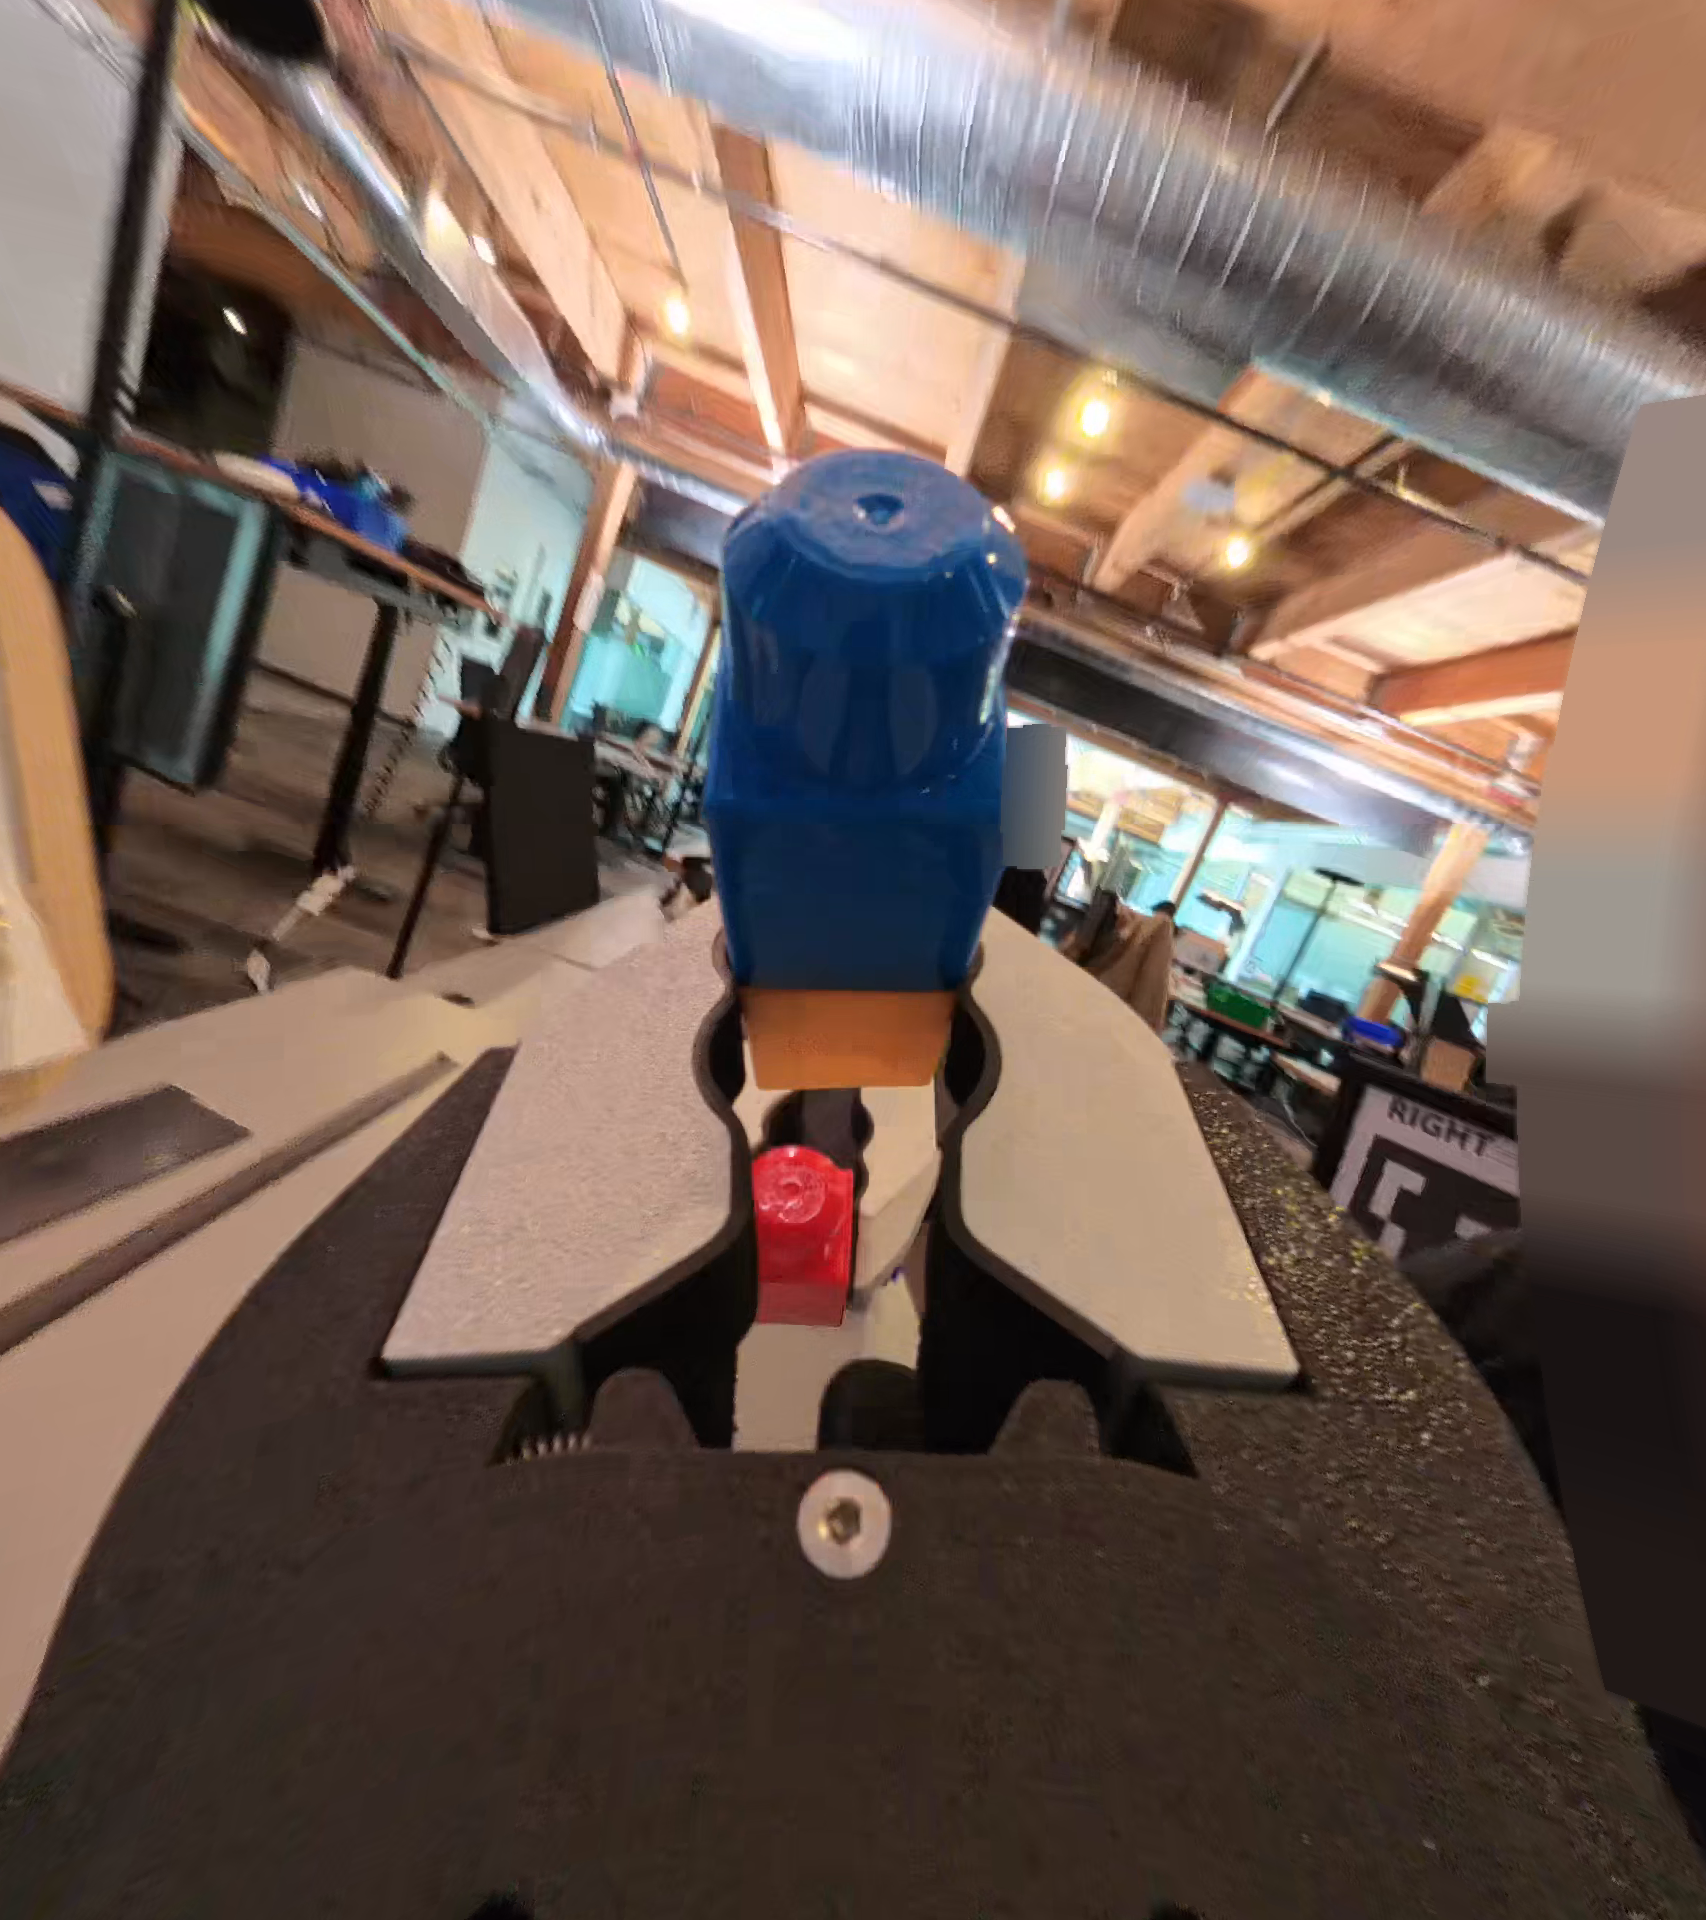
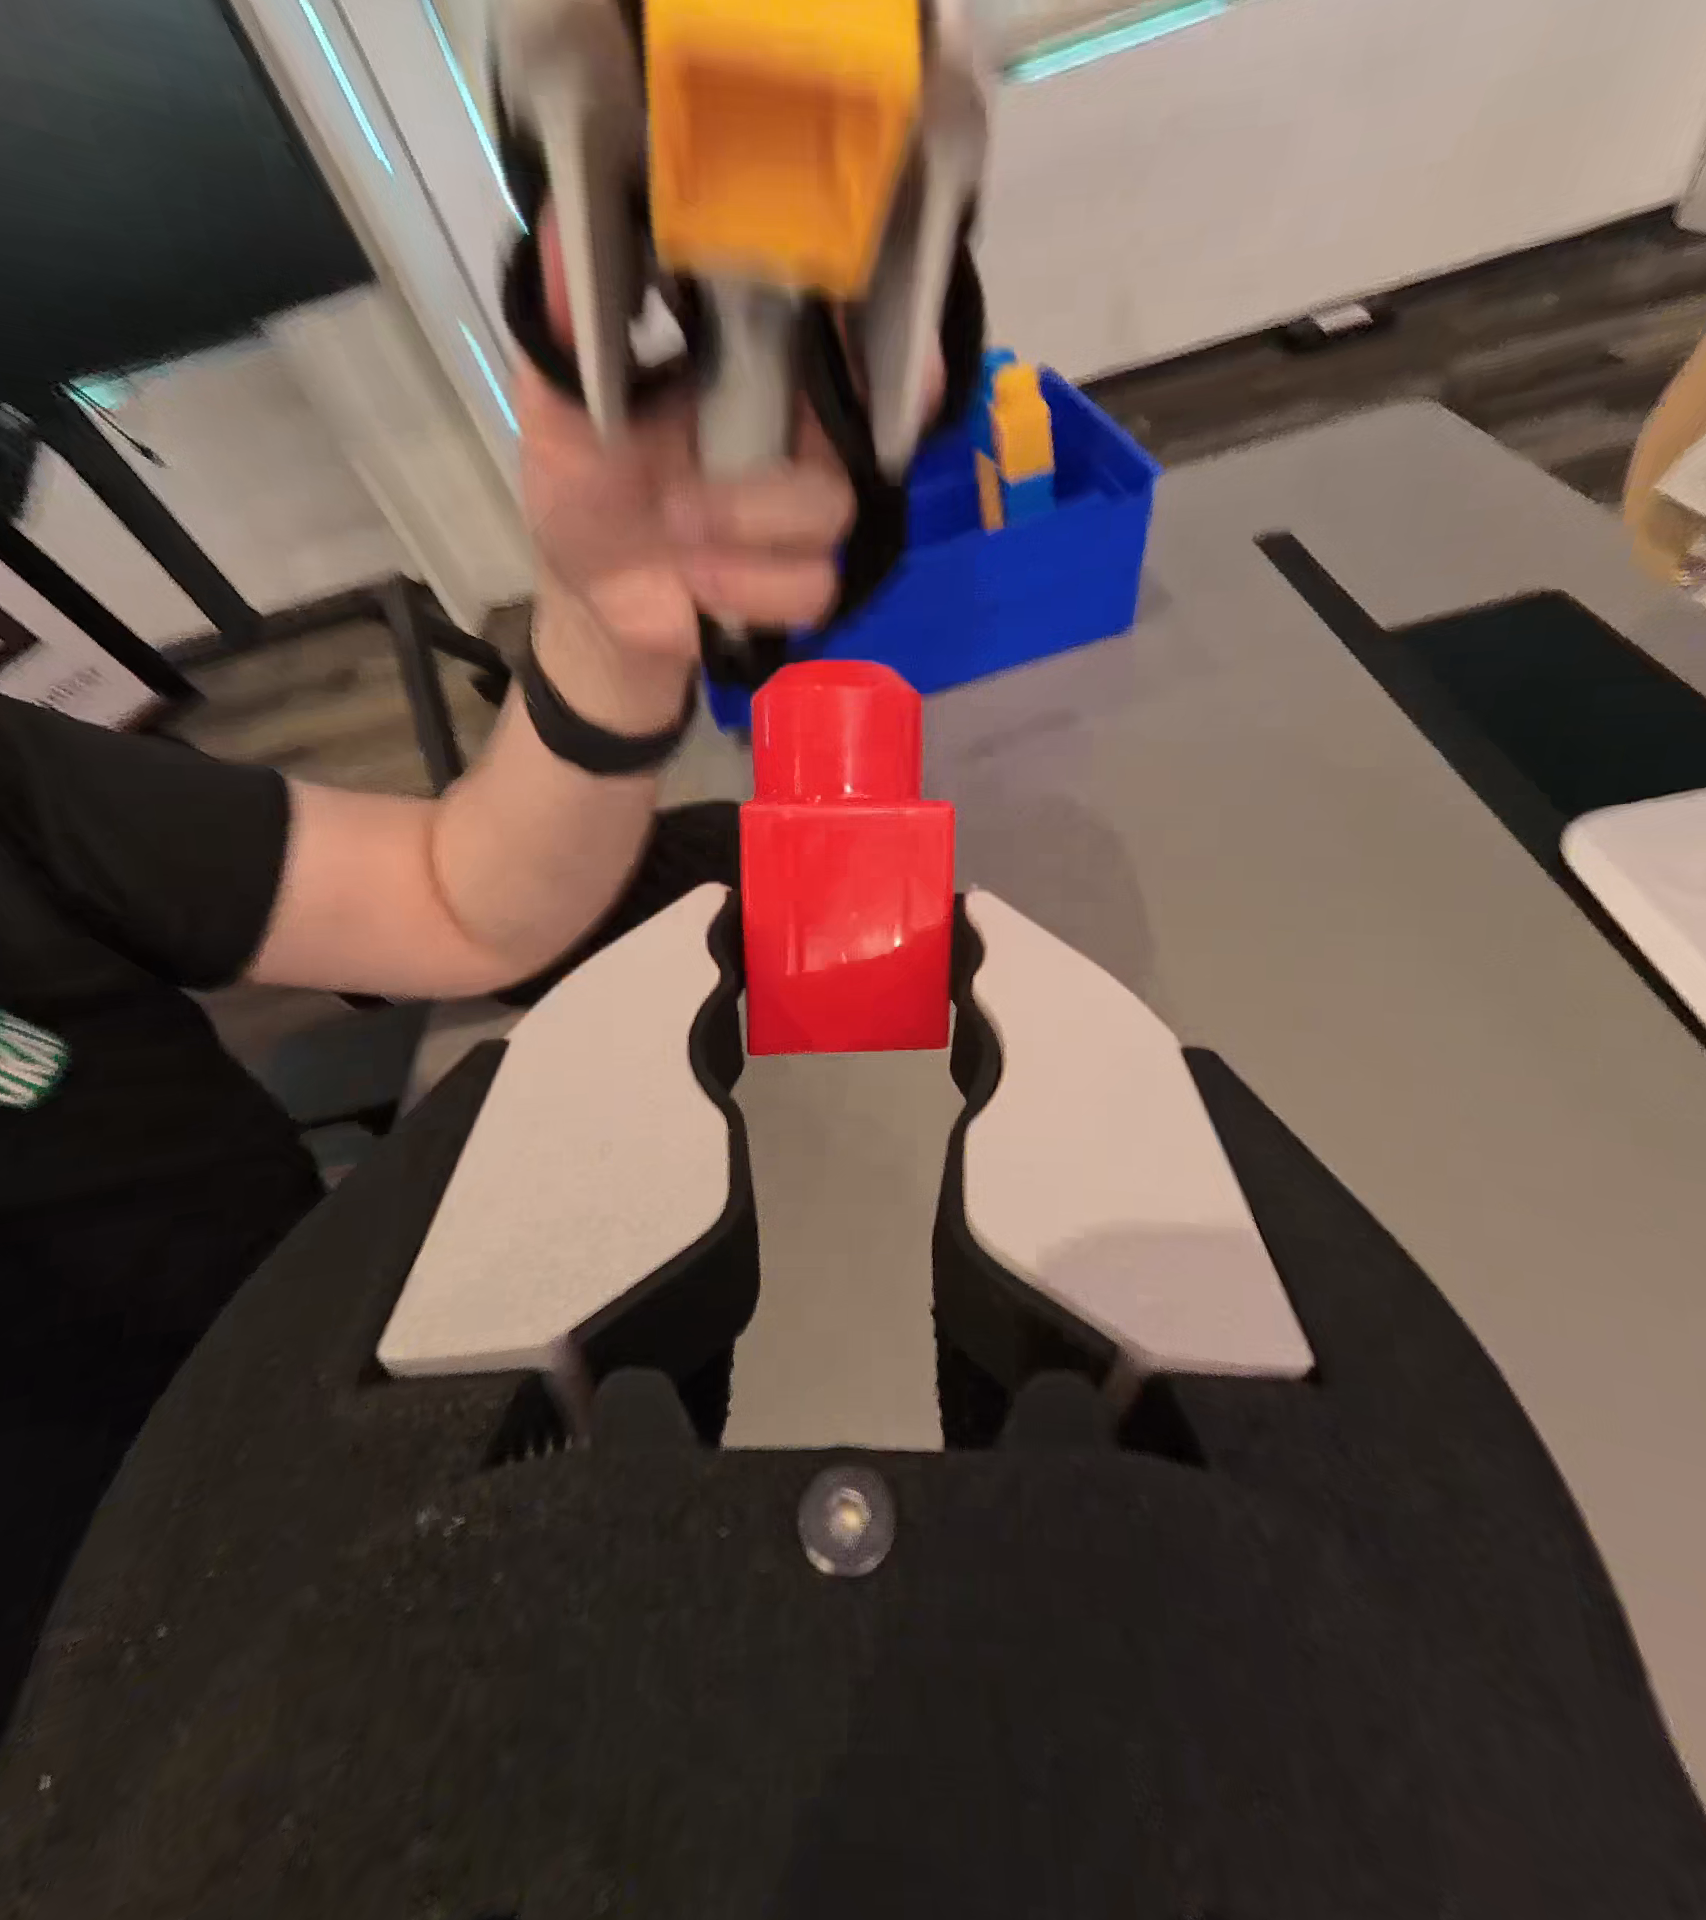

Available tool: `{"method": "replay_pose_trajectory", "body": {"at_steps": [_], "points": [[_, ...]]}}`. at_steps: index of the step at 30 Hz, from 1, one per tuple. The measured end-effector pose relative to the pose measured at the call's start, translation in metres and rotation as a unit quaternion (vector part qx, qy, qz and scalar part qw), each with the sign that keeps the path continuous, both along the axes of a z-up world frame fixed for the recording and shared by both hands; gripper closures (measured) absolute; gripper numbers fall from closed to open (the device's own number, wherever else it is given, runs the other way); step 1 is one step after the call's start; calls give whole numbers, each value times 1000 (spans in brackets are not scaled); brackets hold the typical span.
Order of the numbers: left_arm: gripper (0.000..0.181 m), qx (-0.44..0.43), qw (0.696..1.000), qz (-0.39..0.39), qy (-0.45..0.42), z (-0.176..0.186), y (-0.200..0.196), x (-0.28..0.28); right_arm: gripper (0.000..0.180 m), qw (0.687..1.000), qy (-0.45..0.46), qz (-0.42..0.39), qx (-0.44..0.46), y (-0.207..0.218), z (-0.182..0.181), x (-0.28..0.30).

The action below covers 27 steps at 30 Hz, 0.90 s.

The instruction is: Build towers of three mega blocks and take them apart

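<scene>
Above the table (image 2: 1244, 935), left gripper (image 1: 844, 1023) clamps the yellow block (image 1: 844, 1044) (blue block (image 1: 854, 727) stacked on it), right gripper (image 2: 844, 982) clamps the red block (image 2: 844, 914): align yellow's socket squarely over red's stud, then press straight
</scene>
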<state>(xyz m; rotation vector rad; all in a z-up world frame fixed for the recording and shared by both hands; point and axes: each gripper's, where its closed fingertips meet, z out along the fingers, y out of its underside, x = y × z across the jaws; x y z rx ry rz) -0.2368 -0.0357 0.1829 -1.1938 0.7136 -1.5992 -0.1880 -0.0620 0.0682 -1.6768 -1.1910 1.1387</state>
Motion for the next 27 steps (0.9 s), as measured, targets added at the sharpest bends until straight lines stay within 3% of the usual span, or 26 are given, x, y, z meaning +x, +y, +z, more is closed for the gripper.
{"method": "replay_pose_trajectory", "body": {"at_steps": [4, 7, 10, 14, 16, 21, 23, 25, 27], "points": [[145, 54, 992, 55, 98, -13, 5, -26, 143, 999, -14, -40, 13, 10, 8, 25], [145, 70, 991, 33, 110, -15, -6, -21, 143, 972, -66, -215, 73, 40, 22, 111], [145, 71, 991, 14, 116, -16, -11, -12, 143, 868, -229, -438, 55, 43, -9, 266], [145, 63, 988, -2, 144, -30, -11, 1, 143, 744, -271, -597, -130, 2, -85, 413], [145, 59, 986, -7, 158, -36, -10, 6, 143, 733, -259, -607, -165, -6, -112, 438], [145, 59, 983, -22, 172, -43, -15, 18, 143, 717, -245, -628, -177, 9, -138, 459], [145, 58, 981, -26, 185, -49, -16, 23, 131, 702, -246, -641, -191, 12, -147, 465], [145, 55, 979, -28, 196, -54, -16, 30, 120, 693, -237, -650, -203, 11, -147, 468], [145, 56, 974, -36, 215, -62, -19, 39, 119, 690, -218, -665, -185, 15, -130, 466]]}}
